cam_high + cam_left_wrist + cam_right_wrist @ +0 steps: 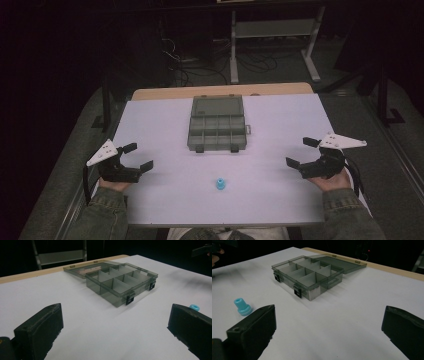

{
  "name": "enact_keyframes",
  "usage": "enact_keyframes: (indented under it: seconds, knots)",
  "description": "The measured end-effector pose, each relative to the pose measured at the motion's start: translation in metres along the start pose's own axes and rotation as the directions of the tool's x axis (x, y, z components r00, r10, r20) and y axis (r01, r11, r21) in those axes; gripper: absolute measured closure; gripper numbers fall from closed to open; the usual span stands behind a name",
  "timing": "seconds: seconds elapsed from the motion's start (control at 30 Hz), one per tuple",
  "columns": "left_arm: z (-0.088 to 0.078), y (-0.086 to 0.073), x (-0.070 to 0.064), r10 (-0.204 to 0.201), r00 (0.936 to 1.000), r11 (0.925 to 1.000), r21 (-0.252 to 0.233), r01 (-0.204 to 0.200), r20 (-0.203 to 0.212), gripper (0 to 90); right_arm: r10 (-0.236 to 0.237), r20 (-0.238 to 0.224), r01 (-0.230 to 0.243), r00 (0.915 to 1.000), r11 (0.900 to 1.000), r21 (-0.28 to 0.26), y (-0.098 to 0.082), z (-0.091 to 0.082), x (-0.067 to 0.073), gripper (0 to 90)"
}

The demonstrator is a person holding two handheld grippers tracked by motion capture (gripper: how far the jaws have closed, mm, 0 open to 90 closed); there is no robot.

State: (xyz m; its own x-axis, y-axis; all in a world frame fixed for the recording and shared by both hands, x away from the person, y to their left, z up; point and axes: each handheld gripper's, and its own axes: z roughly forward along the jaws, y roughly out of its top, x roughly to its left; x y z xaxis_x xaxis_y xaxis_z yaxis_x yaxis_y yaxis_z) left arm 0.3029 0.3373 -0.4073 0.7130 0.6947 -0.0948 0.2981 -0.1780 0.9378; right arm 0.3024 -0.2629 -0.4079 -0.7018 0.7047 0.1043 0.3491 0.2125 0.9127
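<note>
A small blue plastic piece [220,184] stands upright on the white table [165,200], near the front and about midway between my hands. It also peeks past a jaw as the blue piece [194,307] and sits left of a jaw as the blue piece [242,307]. Behind it lies a smoky grey compartment box [217,130] with its lid folded back; its compartments [120,281] look empty, as does the box [308,277]. My left gripper [138,157] rests at the table's left, open, with nothing between its jaws. My right gripper [302,152] rests at the right, open and likewise empty.
A bare wooden strip [220,91] edges the table's far side. Beyond it stand a metal frame [272,35] and loose cables on a dark floor. The person's sleeves [102,217] come in at the bottom corners.
</note>
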Motion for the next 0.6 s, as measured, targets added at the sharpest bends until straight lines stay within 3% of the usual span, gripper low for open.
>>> enact_keyframes:
  seconds: [0.6]
  knots:
    - [-0.0005,0.0002,-0.0004,0.001,1.0,1.0,-0.002,-0.001,-0.002,0.0,-0.003,-0.013,0.003,0.9999,1.0,0.019,-0.0001,0.0026,0.0018,0.0]
